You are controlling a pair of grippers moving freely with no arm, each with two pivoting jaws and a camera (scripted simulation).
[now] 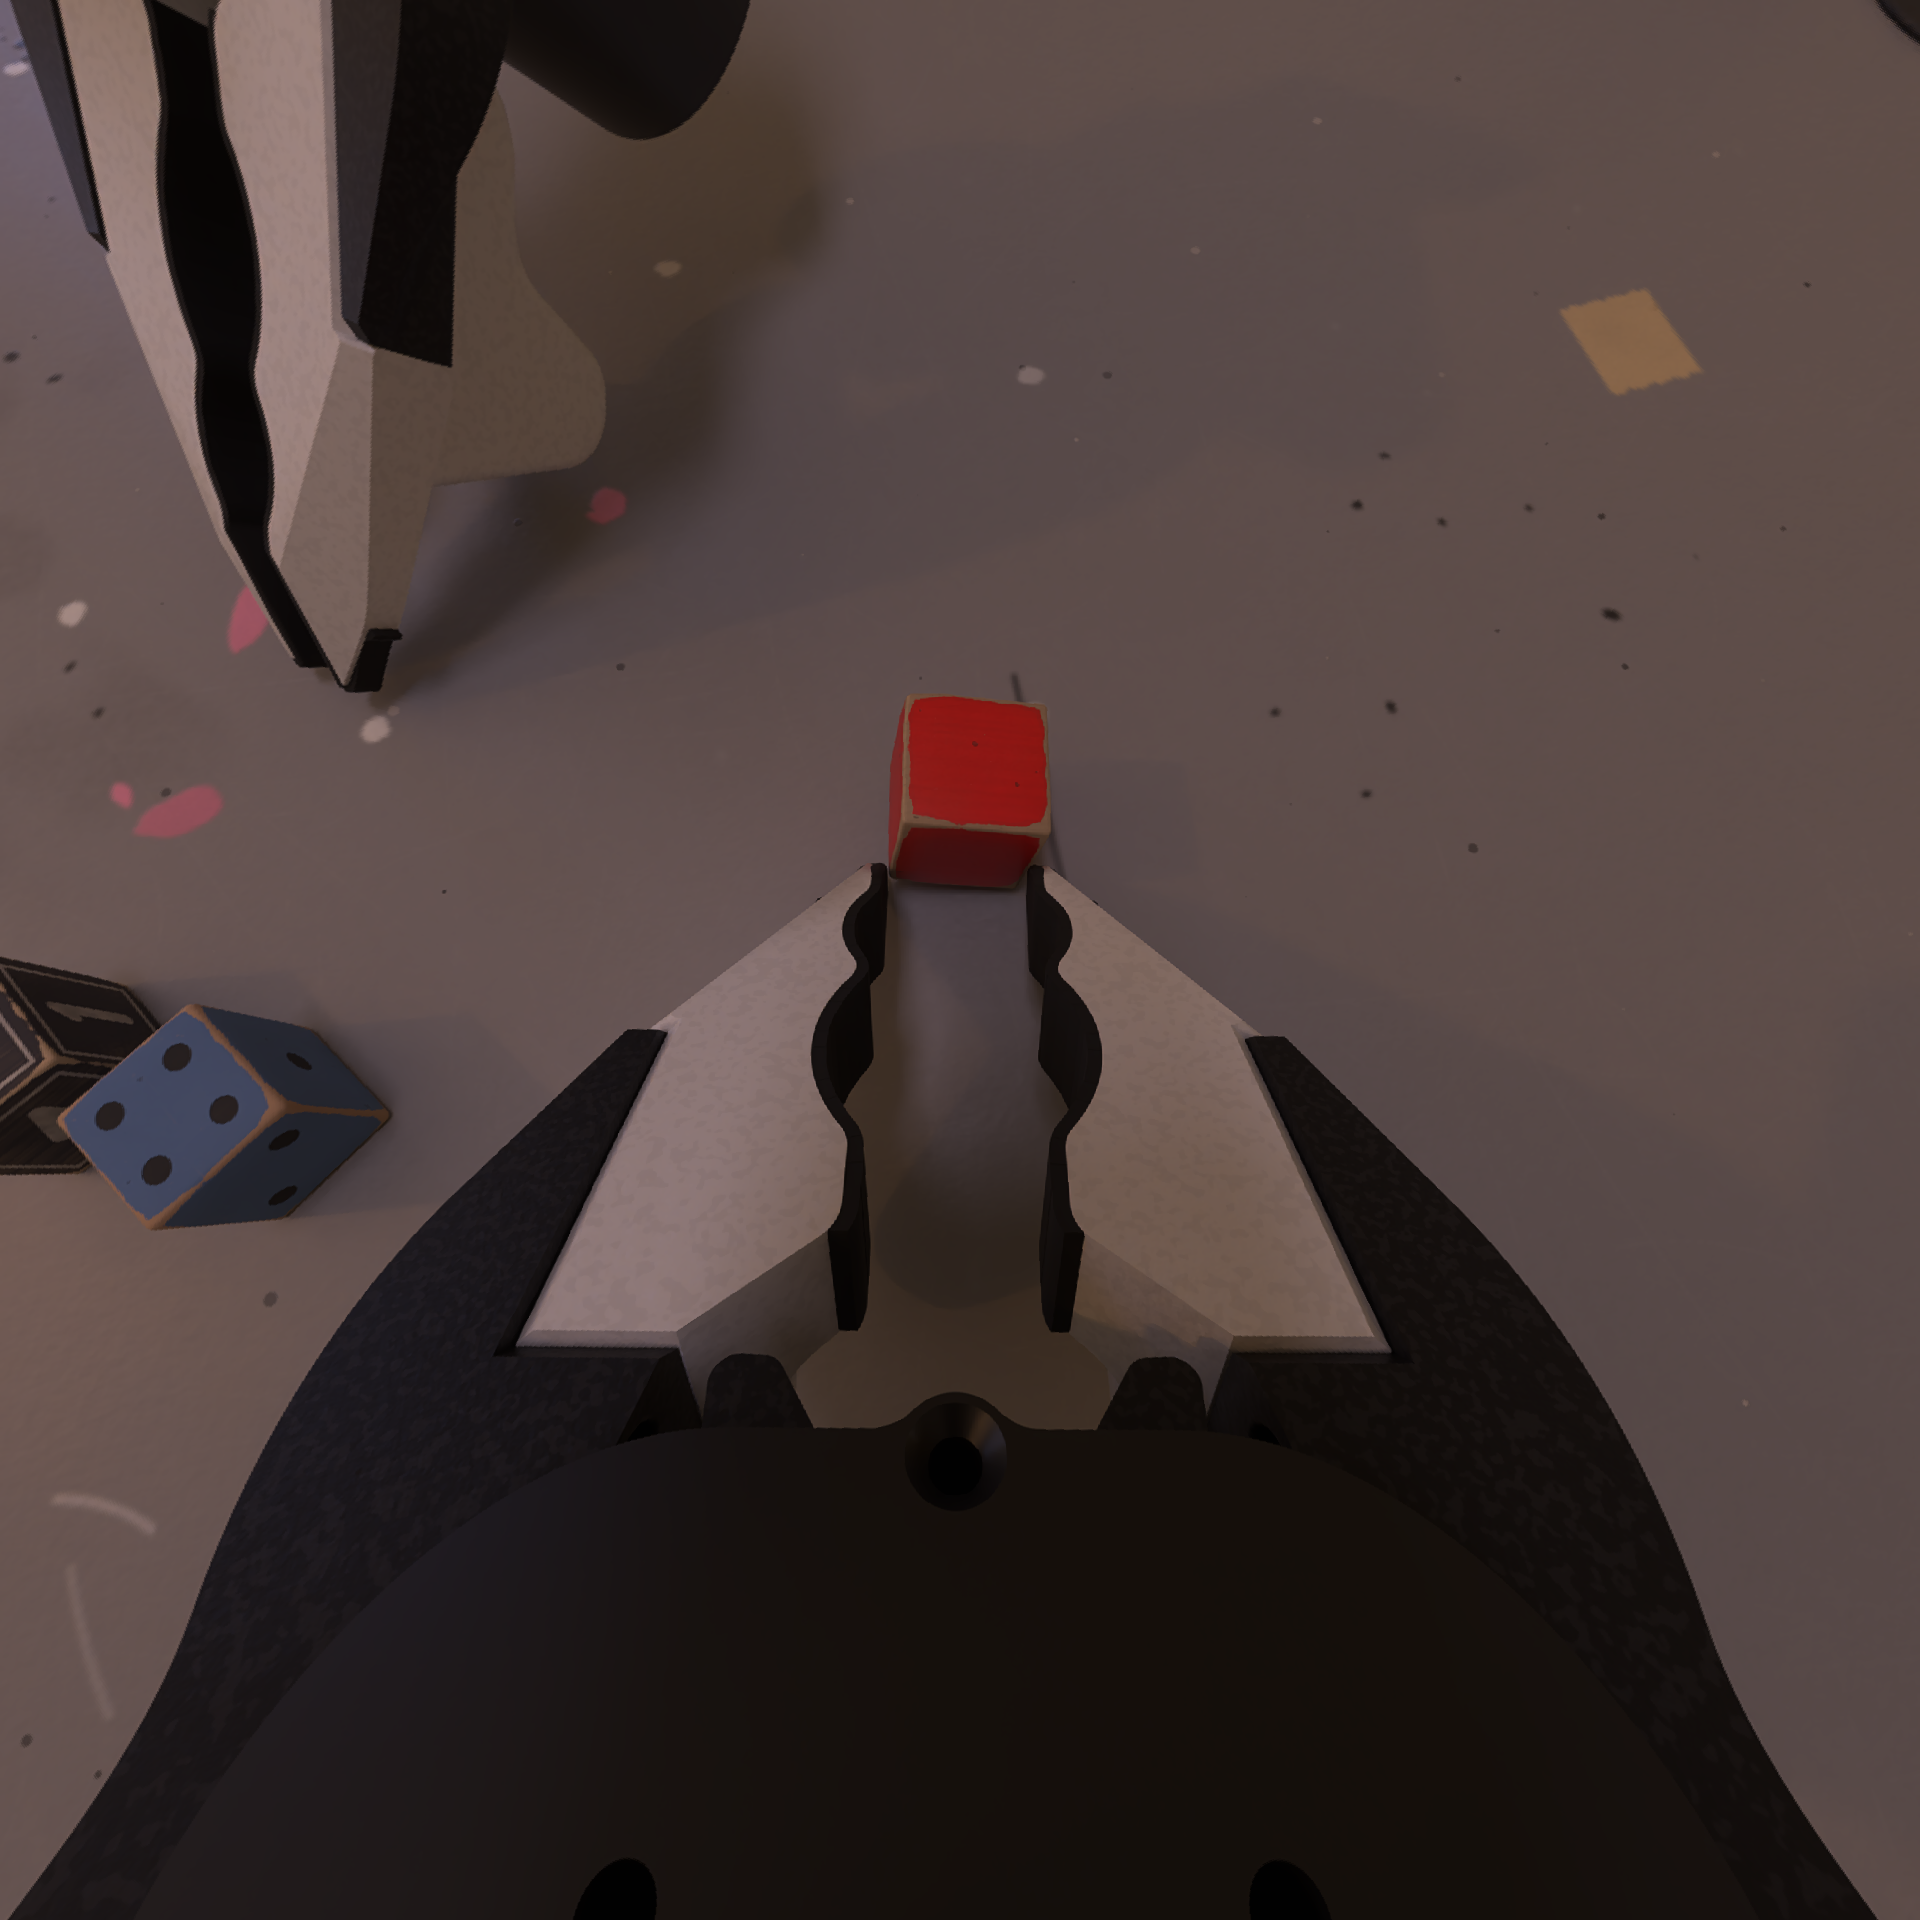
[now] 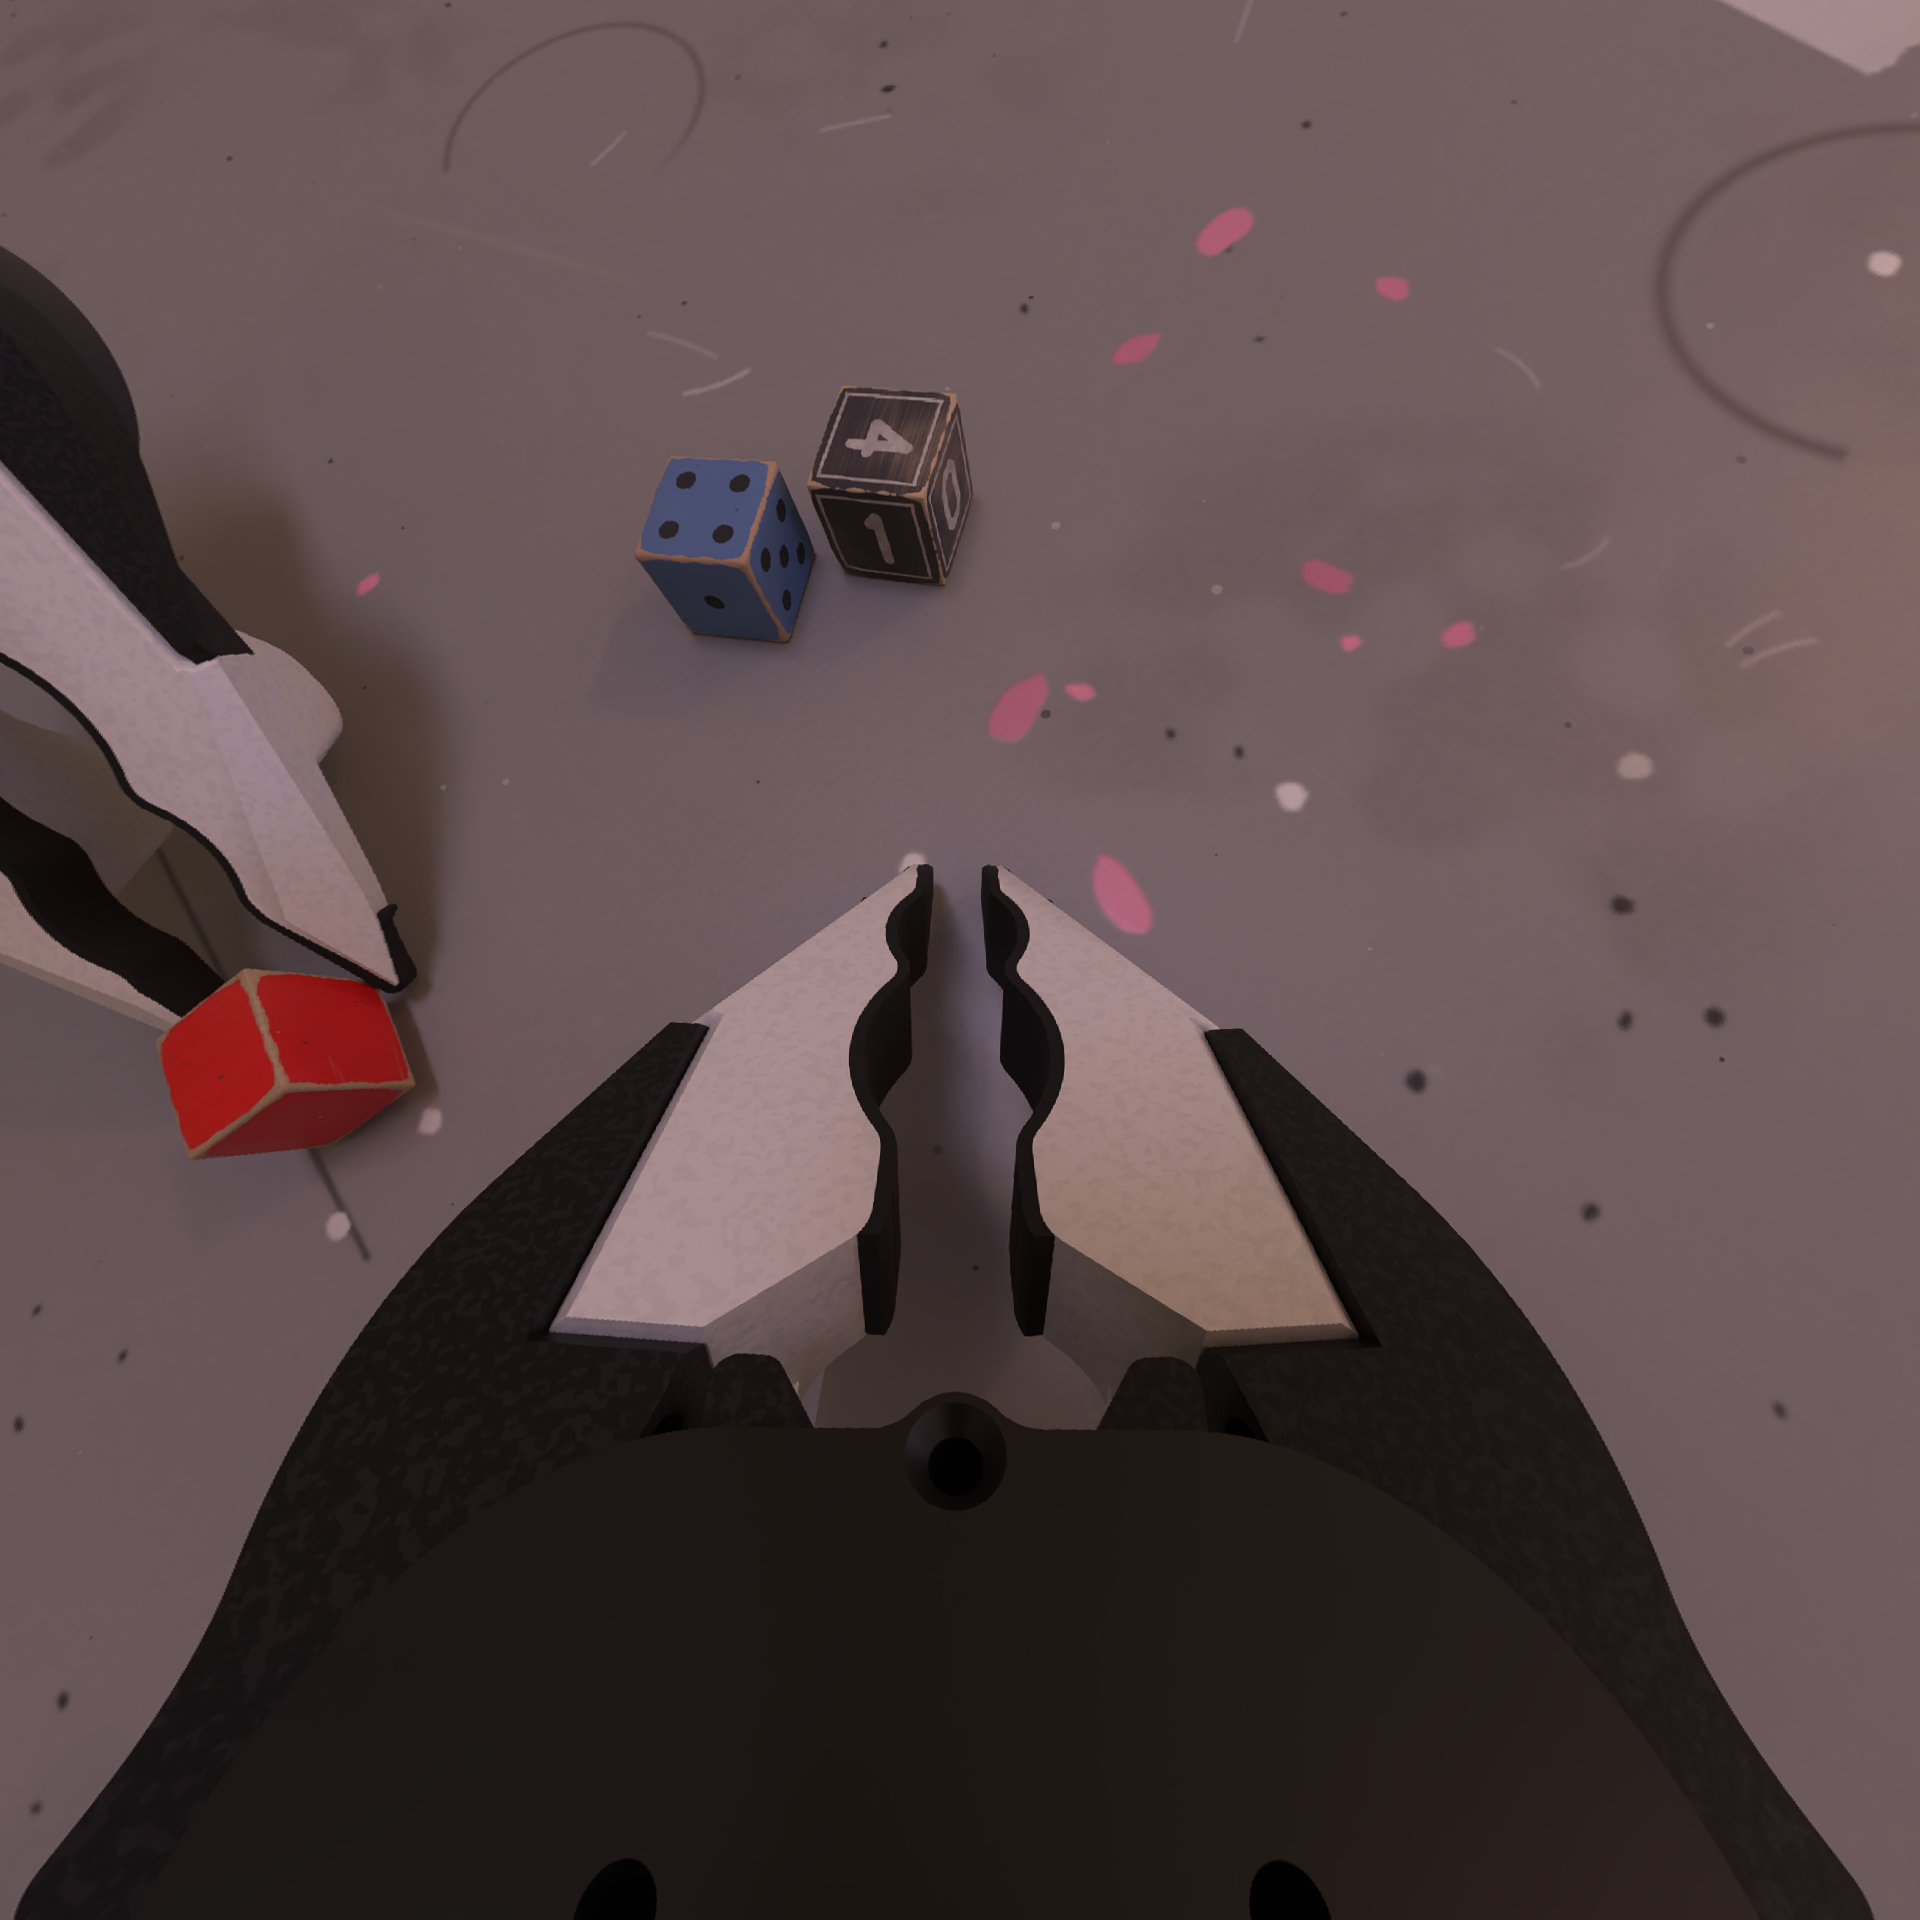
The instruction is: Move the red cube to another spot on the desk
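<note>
The red cube [image 1: 971, 790] rests on the grey desk [image 1: 1351, 623], right at the tips of my left gripper [image 1: 958, 875]. The left jaws stand about one cube-width apart, level with the cube's near lower edge, and are not closed on it. In the right wrist view the red cube [image 2: 286, 1060] lies at the lower left, with the left gripper's fingertips [image 2: 390, 961] at its far side. My right gripper [image 2: 956, 878] is empty, its jaws nearly together, hovering over bare desk. It also shows in the left wrist view [image 1: 343, 665], to the cube's upper left.
A blue die [image 2: 722, 551] and a black numbered die [image 2: 894, 488] sit side by side ahead of the right gripper. They also show at the left edge of the left wrist view: the blue die [image 1: 223, 1117] and the black die [image 1: 52, 1049]. A tan patch [image 1: 1626, 341] marks the desk at the far right.
</note>
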